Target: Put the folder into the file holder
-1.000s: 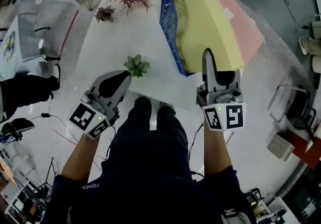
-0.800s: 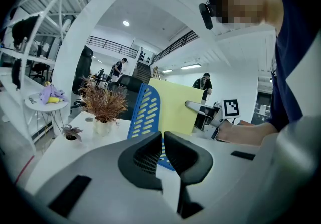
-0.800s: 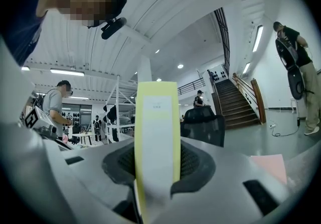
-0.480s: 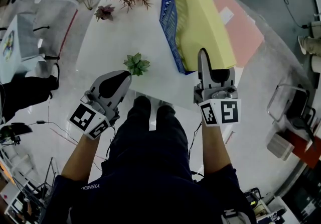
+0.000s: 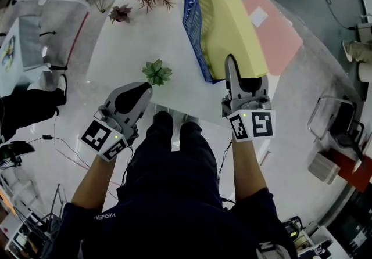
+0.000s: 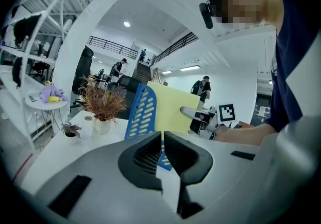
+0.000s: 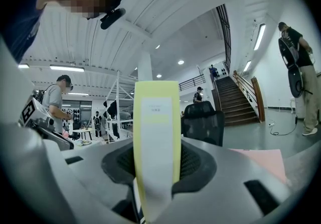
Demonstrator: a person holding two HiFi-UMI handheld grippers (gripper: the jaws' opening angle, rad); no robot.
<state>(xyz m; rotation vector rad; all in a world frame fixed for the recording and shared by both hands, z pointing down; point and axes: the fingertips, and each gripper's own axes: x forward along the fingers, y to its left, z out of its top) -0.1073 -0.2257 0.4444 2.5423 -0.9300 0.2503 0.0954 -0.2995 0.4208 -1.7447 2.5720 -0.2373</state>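
Head view: the yellow folder [image 5: 229, 25] stands on edge at 1 o'clock, its far part inside the blue file holder [image 5: 195, 14] on the white table [image 5: 133, 37]. The right hand-held gripper [image 5: 243, 78] has the near end, low, at 6 o'clock on the folder. I judge that grip lets the folder be steered down between the holder's walls. A pink folder [image 5: 273, 31] lies flat at 3 o'clock from the holder. The left hand-held gripper [image 5: 136, 92] idles off the table edge at 9 o'clock, near a small succulent [image 5: 157, 72], clear of the work.

Left gripper view: the jaws are nearly together with nothing between them. Ahead at 12 o'clock, the yellow sheet rises behind the holder's slotted blue wall, so it is in the slot. I cannot tell whether its bottom is seated.

Right gripper view: the folder's spine fills the gap between the pads and stands upright. The jaws are just starting to ease open but remain pressed on it. I judge release is close.
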